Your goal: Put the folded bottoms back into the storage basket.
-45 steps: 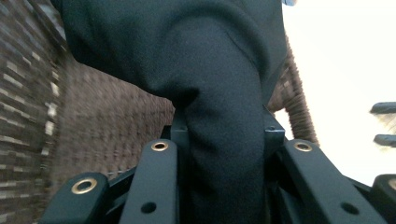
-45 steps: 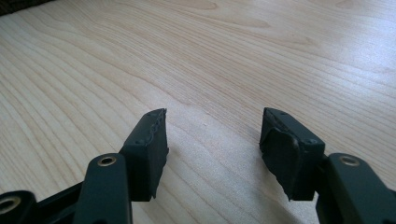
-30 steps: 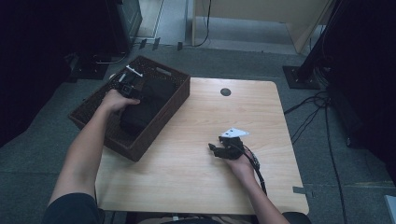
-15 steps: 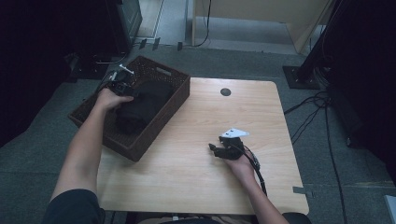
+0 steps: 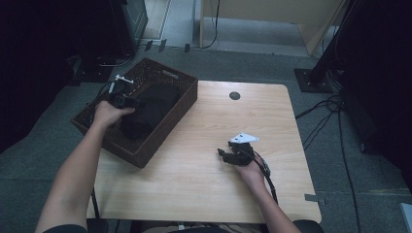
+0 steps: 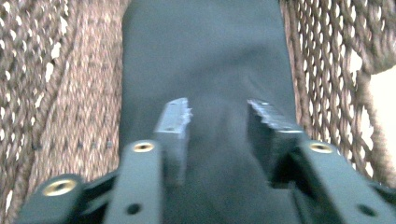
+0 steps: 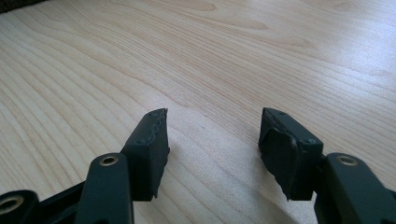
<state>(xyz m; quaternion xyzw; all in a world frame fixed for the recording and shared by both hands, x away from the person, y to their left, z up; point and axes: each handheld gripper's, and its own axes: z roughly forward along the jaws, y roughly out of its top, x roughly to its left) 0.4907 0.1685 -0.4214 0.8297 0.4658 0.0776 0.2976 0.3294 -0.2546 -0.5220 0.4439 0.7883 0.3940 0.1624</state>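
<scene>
Since a moment ago our left gripper (image 6: 218, 122) has slid along the soft, light black garment (image 5: 148, 109) in the wicker basket (image 5: 167, 131), jaws just narrowing, unclenched over a graspable fold.

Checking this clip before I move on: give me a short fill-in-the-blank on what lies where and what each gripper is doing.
1. The black cloth lies inside the brown woven ____.
2. The right gripper rests on the wooden ____ with nothing between its jaws.
3. The left gripper points at the cloth, which is ____ in colour.
4. The basket sits at the table's ____ edge in the high view.

Missing words: basket; table; black; left
</scene>
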